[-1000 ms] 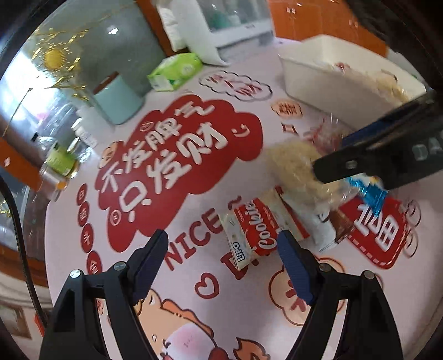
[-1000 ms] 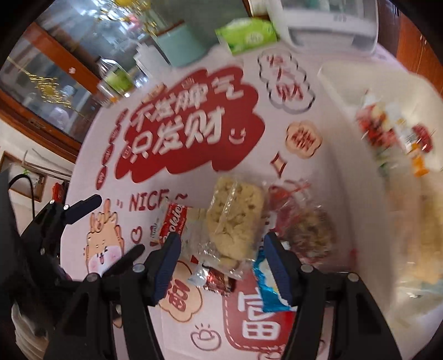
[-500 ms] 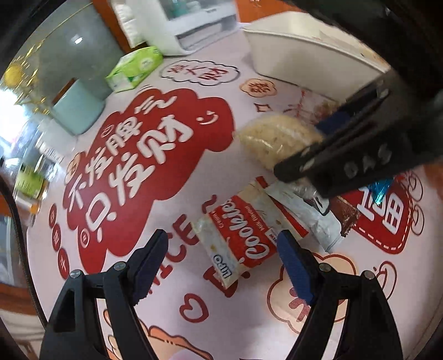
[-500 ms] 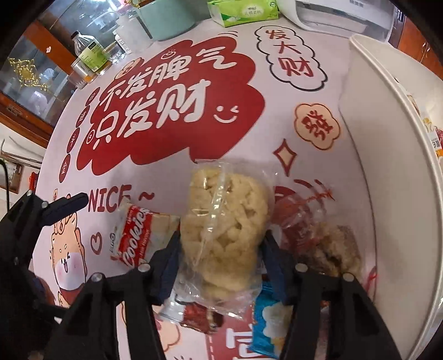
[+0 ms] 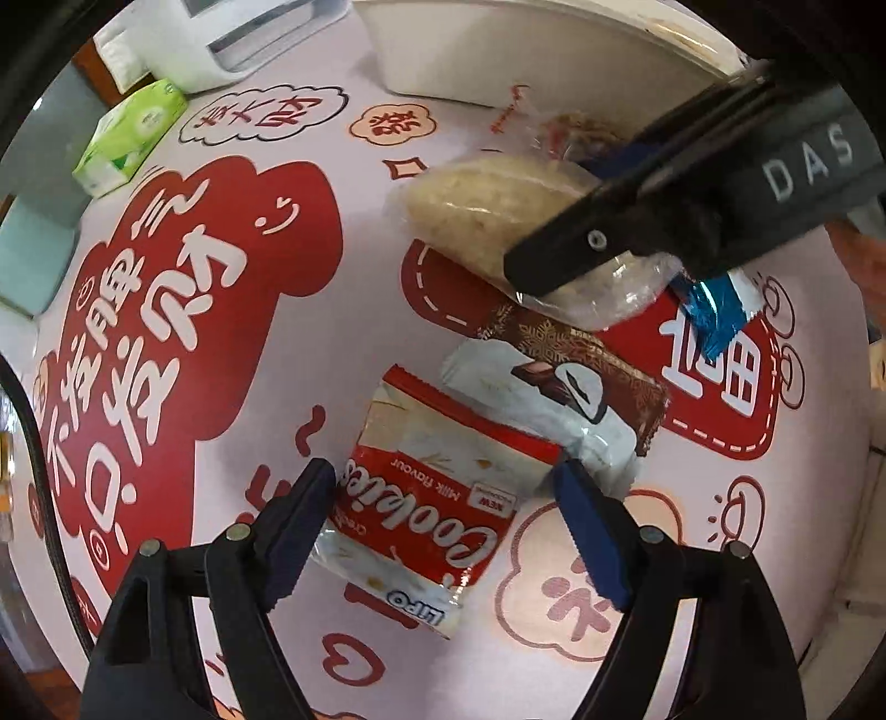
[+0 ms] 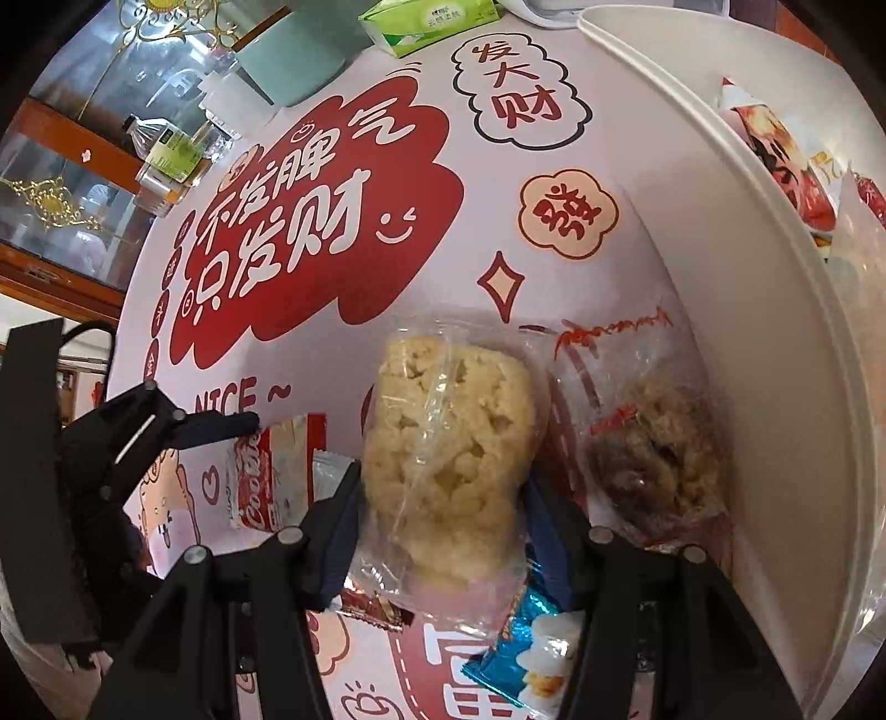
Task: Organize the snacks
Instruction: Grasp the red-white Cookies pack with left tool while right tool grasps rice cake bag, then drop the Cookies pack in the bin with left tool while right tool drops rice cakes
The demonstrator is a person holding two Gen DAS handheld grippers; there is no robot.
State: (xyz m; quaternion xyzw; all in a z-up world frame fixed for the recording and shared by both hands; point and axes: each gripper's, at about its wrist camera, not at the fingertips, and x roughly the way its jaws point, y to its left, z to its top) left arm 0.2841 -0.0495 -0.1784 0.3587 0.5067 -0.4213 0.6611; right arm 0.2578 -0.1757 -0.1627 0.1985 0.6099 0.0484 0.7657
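A red-and-white Cookies packet (image 5: 437,498) lies on the printed table between the open jaws of my left gripper (image 5: 446,498); it also shows in the right wrist view (image 6: 271,476). My right gripper (image 6: 443,493) has its jaws closed against the sides of a clear bag of pale puffed-rice cake (image 6: 448,459), also seen in the left wrist view (image 5: 498,221). A brown-and-white chocolate snack pack (image 5: 559,382), a blue packet (image 6: 531,648) and a clear bag with a brown cake (image 6: 653,448) lie around it. The white bin (image 6: 775,266) holds several snacks.
A green tissue box (image 5: 130,135), a teal container (image 6: 293,44) and a water bottle (image 6: 166,160) stand at the table's far side. A white appliance (image 5: 232,27) sits behind the tissue box. The bin wall is close on the right of my right gripper.
Both grippers moved down and forward. The left jaws now straddle the Cookies packet. The right jaws narrowed from open around the puffed-rice bag to pressing on it.
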